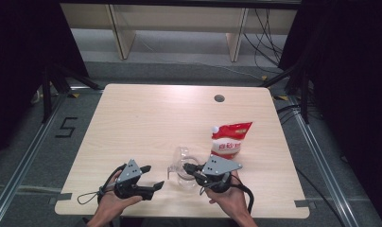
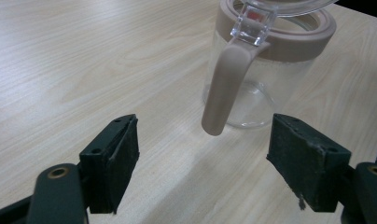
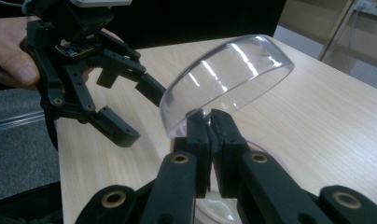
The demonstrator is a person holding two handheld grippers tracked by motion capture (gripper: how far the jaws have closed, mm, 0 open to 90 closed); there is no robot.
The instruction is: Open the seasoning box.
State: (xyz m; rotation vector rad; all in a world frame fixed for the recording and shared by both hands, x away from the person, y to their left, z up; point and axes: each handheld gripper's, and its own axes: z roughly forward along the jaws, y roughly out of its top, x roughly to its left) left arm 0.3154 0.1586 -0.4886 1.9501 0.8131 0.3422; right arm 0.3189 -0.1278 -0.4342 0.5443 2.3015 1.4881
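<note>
A clear jar [image 1: 180, 174] with a beige rim and a beige handle [image 2: 224, 84] stands near the table's front edge. Its clear domed lid [image 3: 228, 74] is tipped up on its hinge. My right gripper [image 3: 209, 121] is shut on the lid's edge and holds it raised; from above, the right gripper [image 1: 189, 168] sits at the jar's right side. My left gripper [image 2: 207, 135] is open and points at the jar's handle from a short way off, with nothing between its pads. The left gripper [image 1: 153, 176] lies left of the jar, apart from it.
A red and white bag [image 1: 230, 138] stands just behind and right of the jar. Further back there is a round cable hole [image 1: 219, 98] in the wooden table [image 1: 142, 118]. The table's front edge runs close under both hands.
</note>
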